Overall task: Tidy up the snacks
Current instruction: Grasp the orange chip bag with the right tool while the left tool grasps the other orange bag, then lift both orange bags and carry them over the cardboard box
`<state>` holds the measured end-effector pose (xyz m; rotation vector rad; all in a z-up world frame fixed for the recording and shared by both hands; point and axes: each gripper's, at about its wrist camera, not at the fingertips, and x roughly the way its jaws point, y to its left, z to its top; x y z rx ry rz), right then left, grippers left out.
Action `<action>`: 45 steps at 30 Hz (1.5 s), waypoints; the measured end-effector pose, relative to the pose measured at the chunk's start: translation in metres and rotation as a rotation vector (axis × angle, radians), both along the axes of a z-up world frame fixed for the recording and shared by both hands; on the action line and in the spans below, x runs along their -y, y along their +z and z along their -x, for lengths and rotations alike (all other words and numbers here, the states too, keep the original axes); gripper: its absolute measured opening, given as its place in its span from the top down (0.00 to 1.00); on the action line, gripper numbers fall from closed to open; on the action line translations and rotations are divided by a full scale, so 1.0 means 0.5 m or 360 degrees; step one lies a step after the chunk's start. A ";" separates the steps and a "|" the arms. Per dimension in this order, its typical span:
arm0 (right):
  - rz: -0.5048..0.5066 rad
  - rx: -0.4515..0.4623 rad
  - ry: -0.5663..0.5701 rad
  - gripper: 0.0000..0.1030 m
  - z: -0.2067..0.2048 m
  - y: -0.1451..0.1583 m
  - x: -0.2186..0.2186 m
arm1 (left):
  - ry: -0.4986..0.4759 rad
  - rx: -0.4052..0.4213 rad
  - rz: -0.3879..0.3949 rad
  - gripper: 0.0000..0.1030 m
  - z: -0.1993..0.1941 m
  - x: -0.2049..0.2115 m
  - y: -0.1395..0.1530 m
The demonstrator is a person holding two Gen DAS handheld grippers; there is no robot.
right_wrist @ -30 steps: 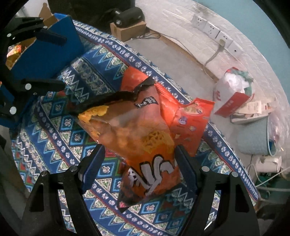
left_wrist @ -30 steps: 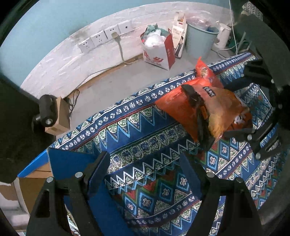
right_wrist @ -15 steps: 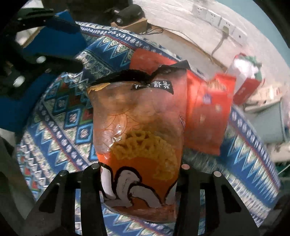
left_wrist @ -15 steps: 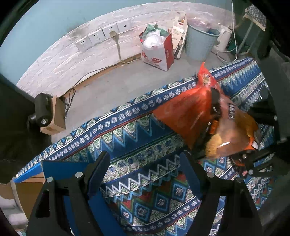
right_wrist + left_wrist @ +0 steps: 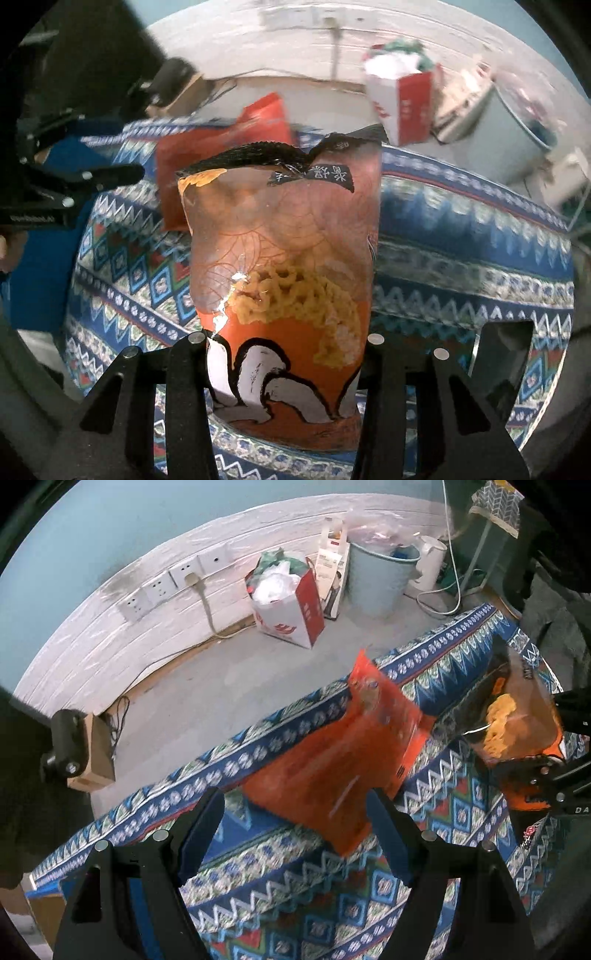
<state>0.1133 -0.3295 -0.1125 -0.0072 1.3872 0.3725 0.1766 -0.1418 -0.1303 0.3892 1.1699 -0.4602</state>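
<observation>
My right gripper (image 5: 284, 373) is shut on an orange snack bag with yellow noodles showing through its clear window (image 5: 284, 258) and holds it upright above the patterned cloth; the bag also shows at the right of the left wrist view (image 5: 517, 716). A second, plain orange-red snack bag (image 5: 332, 771) lies on the blue patterned tablecloth (image 5: 295, 904) near its far edge, and shows behind the held bag in the right wrist view (image 5: 221, 147). My left gripper (image 5: 295, 834) is open and empty, just in front of that lying bag.
Past the table edge is grey floor with a red and white paper bag (image 5: 291, 602), a pale blue bin (image 5: 376, 579), a white kettle (image 5: 428, 565), wall sockets (image 5: 173, 583) and a small cardboard box (image 5: 96, 753). A blue box (image 5: 37, 240) stands at the table's left.
My right gripper closed on the noodle snack bag and lifted it off the other bag, carrying it right. The left gripper moved closer to the lying orange-red bag.
</observation>
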 end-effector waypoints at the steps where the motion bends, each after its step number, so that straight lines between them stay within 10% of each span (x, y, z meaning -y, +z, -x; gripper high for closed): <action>1: 0.0001 0.0010 -0.0028 0.58 -0.001 0.002 0.012 | 0.0000 -0.0007 0.0010 0.22 -0.003 0.006 -0.001; 18: -0.0052 0.0020 -0.0170 0.58 -0.029 0.002 0.078 | 0.0047 -0.0288 0.0146 0.18 -0.033 0.075 -0.077; 26: -0.0038 0.0006 -0.0213 0.58 -0.028 -0.002 0.091 | -0.0042 -0.0389 -0.0111 0.16 0.037 0.105 -0.113; 45: -0.0050 0.0045 -0.0214 0.58 -0.014 0.016 0.096 | 0.0237 -0.0273 0.0051 0.14 0.031 0.110 -0.103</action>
